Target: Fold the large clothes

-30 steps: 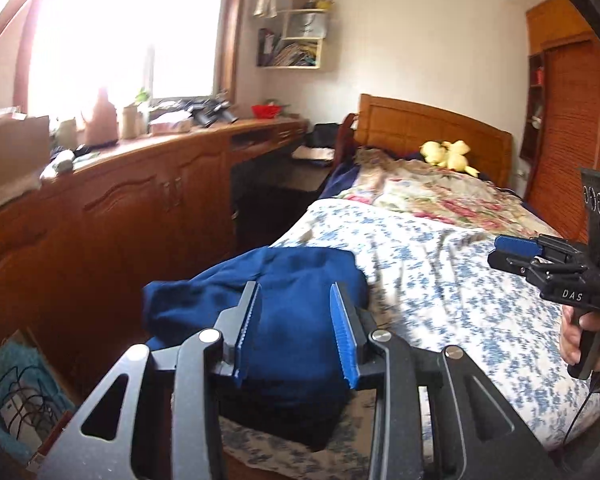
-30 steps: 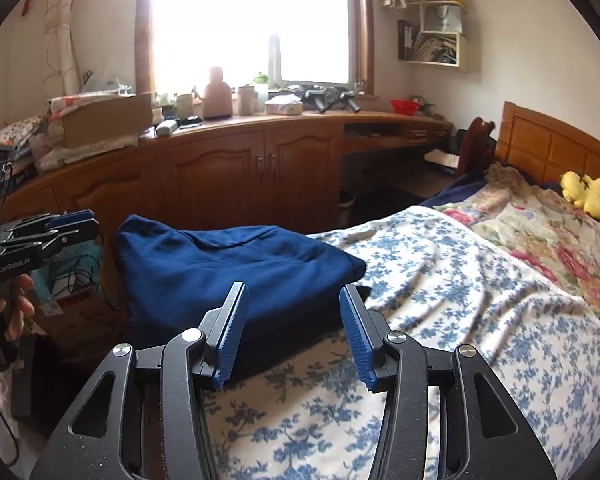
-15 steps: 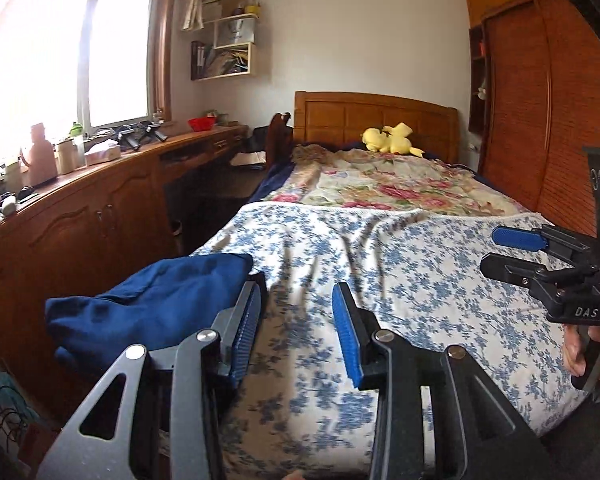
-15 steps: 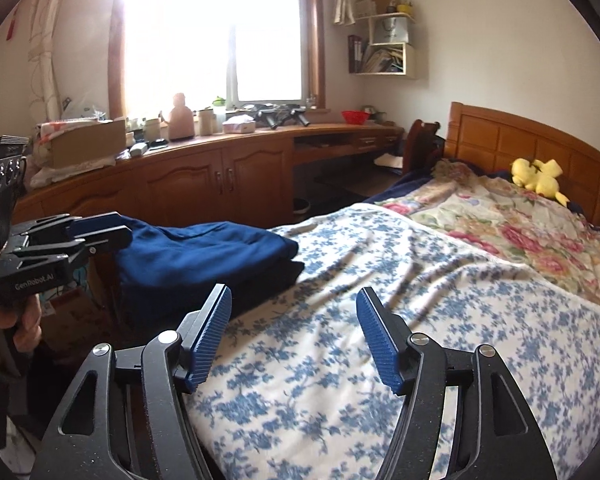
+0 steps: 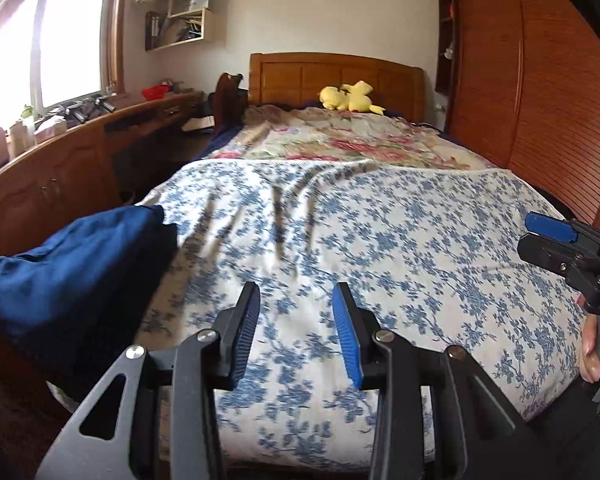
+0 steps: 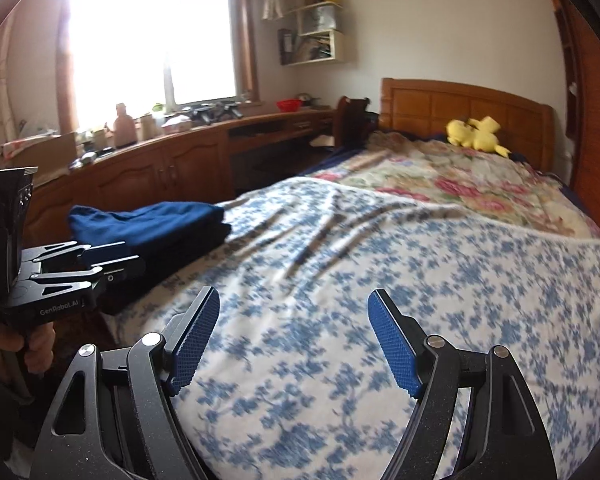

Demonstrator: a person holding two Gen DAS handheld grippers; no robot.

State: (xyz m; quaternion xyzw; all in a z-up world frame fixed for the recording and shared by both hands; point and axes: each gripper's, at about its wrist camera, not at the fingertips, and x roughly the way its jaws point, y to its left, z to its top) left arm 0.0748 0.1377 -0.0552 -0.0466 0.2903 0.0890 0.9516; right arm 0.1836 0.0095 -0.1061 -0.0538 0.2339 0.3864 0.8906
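Observation:
A folded dark blue garment (image 5: 72, 268) (image 6: 152, 228) lies on top of a darker folded piece at the bed's front left corner. My left gripper (image 5: 296, 292) hovers above the blue-flowered bedspread (image 5: 380, 240), to the right of the garment, its jaws partly apart with nothing between them. In the right wrist view my right gripper (image 6: 294, 296) hangs over the same bedspread (image 6: 380, 280); its jaws are opening and hold nothing. Each gripper shows in the other's view: the right one (image 5: 540, 236) at the right edge, the left one (image 6: 116, 258) at the left edge beside the garment.
A wooden cabinet run (image 6: 160, 168) with bottles and clutter lines the window wall on the left. A floral quilt (image 5: 340, 144) and a yellow plush toy (image 5: 348, 98) lie near the headboard. A wooden wardrobe (image 5: 540, 100) stands to the right of the bed.
Both grippers have swung to the right, away from the blue garment and over the open bedspread. The right gripper's jaws have spread wider; the left jaws look the same.

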